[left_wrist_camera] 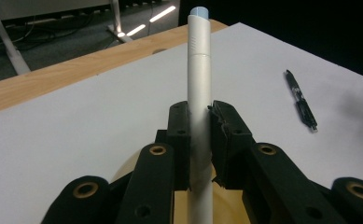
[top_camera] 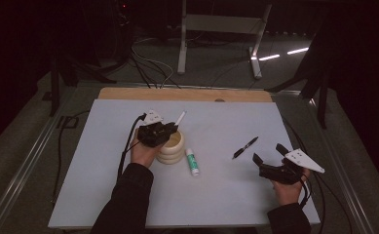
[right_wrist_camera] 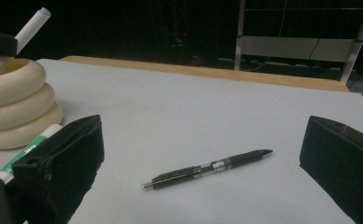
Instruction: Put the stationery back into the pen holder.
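My left gripper (top_camera: 170, 127) is shut on a white pen (left_wrist_camera: 199, 93) with a pale blue tip, holding it over the mouth of a cream ribbed holder (top_camera: 173, 152). The white pen (top_camera: 180, 118) slants up and away from the holder (right_wrist_camera: 16, 105); its lower end reaches into the opening. A black pen (top_camera: 245, 147) lies flat on the white board, to the right of the holder. My right gripper (top_camera: 267, 158) stands open near the front right, jaws wide apart, with the black pen (right_wrist_camera: 207, 169) lying on the board ahead of them, untouched.
A white glue stick with a green label (top_camera: 192, 162) lies beside the holder. The white board (top_camera: 104, 195) rests on a wooden table whose edge (top_camera: 128, 92) shows at the back. Beyond it are a metal stand (top_camera: 221, 29), floor cables and dark surroundings.
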`<state>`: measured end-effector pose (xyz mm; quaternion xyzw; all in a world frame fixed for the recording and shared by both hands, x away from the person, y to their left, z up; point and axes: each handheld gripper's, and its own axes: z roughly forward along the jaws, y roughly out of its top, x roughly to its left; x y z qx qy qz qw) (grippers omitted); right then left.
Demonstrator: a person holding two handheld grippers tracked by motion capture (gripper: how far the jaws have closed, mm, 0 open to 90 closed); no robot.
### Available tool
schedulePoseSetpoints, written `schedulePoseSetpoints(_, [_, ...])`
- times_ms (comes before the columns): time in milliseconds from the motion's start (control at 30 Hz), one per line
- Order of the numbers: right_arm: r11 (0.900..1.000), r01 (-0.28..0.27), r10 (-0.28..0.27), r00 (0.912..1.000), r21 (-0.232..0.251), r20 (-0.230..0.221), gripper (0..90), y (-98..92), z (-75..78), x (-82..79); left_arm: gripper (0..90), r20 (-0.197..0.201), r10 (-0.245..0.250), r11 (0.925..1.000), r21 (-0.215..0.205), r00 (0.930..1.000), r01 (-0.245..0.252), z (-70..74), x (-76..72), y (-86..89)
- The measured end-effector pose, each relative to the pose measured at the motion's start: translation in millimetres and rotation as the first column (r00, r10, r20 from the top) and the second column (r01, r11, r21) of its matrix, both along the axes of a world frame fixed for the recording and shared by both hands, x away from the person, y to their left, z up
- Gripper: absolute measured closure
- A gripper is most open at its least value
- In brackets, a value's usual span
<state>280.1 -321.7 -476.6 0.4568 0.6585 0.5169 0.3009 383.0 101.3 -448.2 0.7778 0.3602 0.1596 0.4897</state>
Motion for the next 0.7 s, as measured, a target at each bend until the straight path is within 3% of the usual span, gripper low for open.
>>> schedulePoseSetpoints(700, [1.000,0.002,-0.002,1.0000,0.000,0.001,0.1,-0.3,0.1,-0.1,78.8,-0.008,-0.002,0.9997,0.023,1.0000,0.002,-4.9,-0.1,-2.7])
